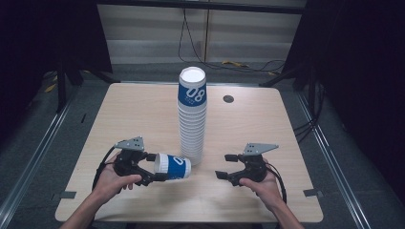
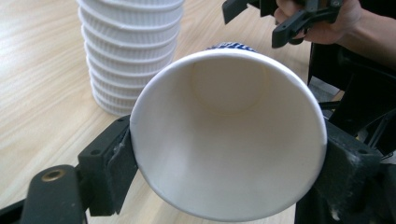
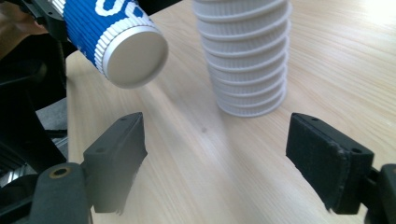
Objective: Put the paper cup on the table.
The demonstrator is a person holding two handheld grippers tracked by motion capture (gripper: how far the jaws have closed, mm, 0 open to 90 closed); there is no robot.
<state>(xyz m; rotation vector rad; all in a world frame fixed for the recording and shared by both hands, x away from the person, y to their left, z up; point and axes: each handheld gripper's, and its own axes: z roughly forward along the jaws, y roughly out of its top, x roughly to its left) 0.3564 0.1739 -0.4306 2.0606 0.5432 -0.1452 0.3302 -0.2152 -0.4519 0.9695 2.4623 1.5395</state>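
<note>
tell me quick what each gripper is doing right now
Left gripper: shut on the blue paper cup, held on its side.
Right gripper: open, holding nothing.

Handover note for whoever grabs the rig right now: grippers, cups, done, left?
Left gripper: shut on a single blue-and-white paper cup, jaws clamped at its rim, cup on its side, base pointing toward the stack, held off the table.
Right gripper: open, holding nothing, to the right of the stack's base.
Stack of paper cups: upright at table centre, one blue-printed cup on top.
Done: one cup in hand, apart from the stack.
Left: likely to put that cup on the stack or set it down; the pictures don't show which.
</note>
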